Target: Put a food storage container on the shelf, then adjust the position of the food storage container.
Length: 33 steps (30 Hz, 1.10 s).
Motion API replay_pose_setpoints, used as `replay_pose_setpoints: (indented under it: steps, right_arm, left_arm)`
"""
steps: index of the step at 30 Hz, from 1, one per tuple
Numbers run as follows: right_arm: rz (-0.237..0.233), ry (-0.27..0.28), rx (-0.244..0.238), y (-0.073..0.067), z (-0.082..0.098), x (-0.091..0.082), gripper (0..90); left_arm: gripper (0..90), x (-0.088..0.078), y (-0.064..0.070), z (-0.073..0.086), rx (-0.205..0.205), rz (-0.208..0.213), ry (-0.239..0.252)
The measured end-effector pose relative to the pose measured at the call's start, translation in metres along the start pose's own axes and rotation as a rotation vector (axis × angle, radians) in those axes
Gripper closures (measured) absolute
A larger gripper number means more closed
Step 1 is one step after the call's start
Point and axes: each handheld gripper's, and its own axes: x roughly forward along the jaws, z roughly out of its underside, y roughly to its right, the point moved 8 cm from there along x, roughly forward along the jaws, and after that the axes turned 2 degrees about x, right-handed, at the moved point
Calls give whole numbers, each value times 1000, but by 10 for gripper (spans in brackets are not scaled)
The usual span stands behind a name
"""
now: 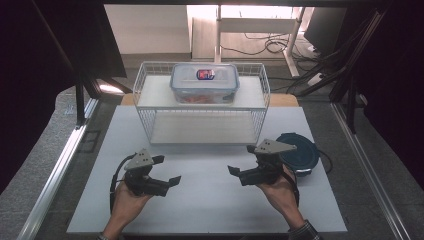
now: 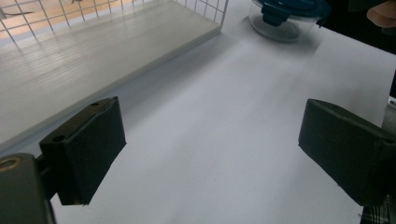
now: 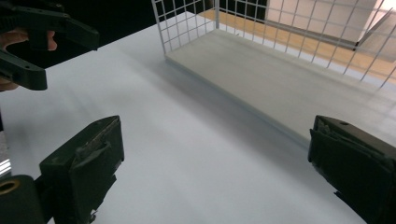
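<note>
Both claws, the left claw (image 1: 166,170) and the right claw (image 1: 241,160), are wide and empty above the table (image 1: 210,200), so the round tub (image 1: 300,152) just beside the right hand, probably very light, could be knocked away.

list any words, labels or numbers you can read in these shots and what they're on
No text can be read.
A red and blue label sits on the lid of the clear container on the top shelf of the wire rack; its print is too small and blurred to read.
The round blue-lidded container shows no marking.
</note>
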Motion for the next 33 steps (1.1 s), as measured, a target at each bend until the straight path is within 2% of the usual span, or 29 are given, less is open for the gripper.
replay_pose_setpoints:
  steps: [3,9,13,20,25,30,33]
  right_arm:
    - [-13,-12,5,-7,10,0,35]
    - [-14,-18,-1,-16,29,-1,35]
    - [13,-34,-38,-18,46,-2,35]
    - [53,-71,-54,-13,67,-2,34]
    - [58,-93,-40,-9,75,0,32]
    - [77,-119,-49,-5,79,2,5]
    - [61,-127,-23,-5,80,4,2]
  left_arm:
    - [71,-1,4,7,9,-6,1]
    - [71,-5,7,23,28,-45,-3]
    - [71,-7,10,35,45,-66,-10]
    - [67,-5,10,57,64,-92,-56]
    - [65,-4,11,59,78,-97,-55]
    - [64,-5,8,59,66,-96,-48]
    - [64,-4,7,60,49,-90,-42]
